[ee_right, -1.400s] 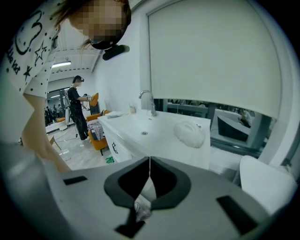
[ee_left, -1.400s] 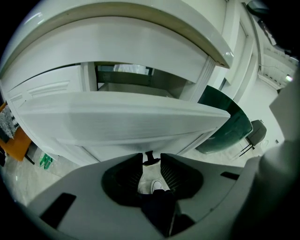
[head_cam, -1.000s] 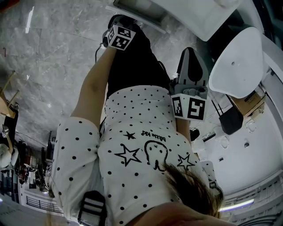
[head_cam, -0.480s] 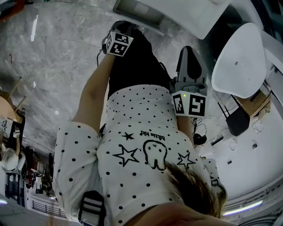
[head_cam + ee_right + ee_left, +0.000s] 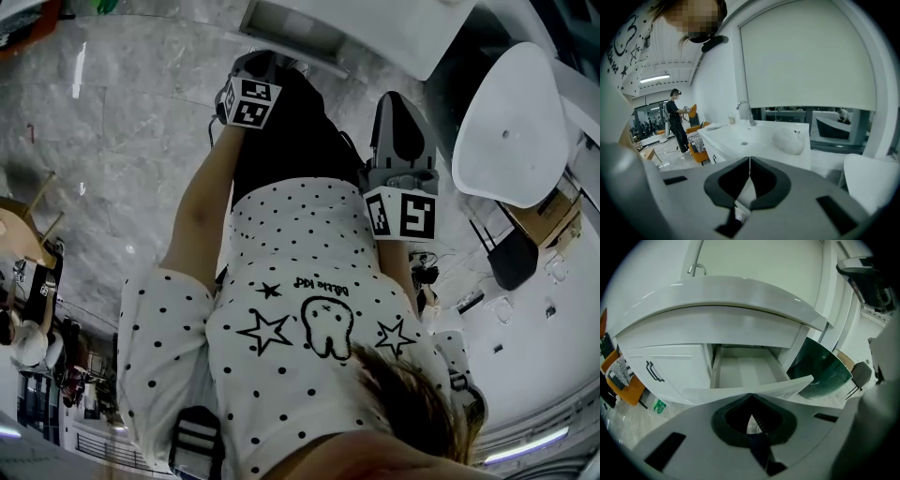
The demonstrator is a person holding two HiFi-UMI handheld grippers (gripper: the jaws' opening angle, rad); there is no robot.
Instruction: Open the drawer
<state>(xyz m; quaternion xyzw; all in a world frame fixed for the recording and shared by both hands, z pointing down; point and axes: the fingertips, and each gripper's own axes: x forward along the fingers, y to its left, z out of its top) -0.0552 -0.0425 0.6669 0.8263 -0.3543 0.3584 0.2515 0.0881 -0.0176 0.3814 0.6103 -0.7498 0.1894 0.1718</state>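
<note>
Drawer [image 5: 743, 373] under the countertop [image 5: 740, 301] looks well pulled out already, inside bare, its front panel just past the left gripper [image 5: 751, 397], whose jaws are pressed together on nothing; right gripper [image 5: 749, 161] also closed and empty, pointing across at the sink basin [image 5: 745, 136]. Likely risks: the drawer front sticks out into the standing space, so a knee or a dropping gripper could knock it and shove it back in; tugging further could overrun the runners, can't see any stop. If more pull is wanted, closed jaws would only slip off the panel. Around: cabinet door with dark handle [image 5: 655, 372] left of the drawer, dark green glass piece [image 5: 820, 373] right of it, chair [image 5: 860, 375] beyond, white bundle [image 5: 790, 140] on the counter, another person [image 5: 677, 117] far off. Nothing seems to stand between gripper and drawer
</note>
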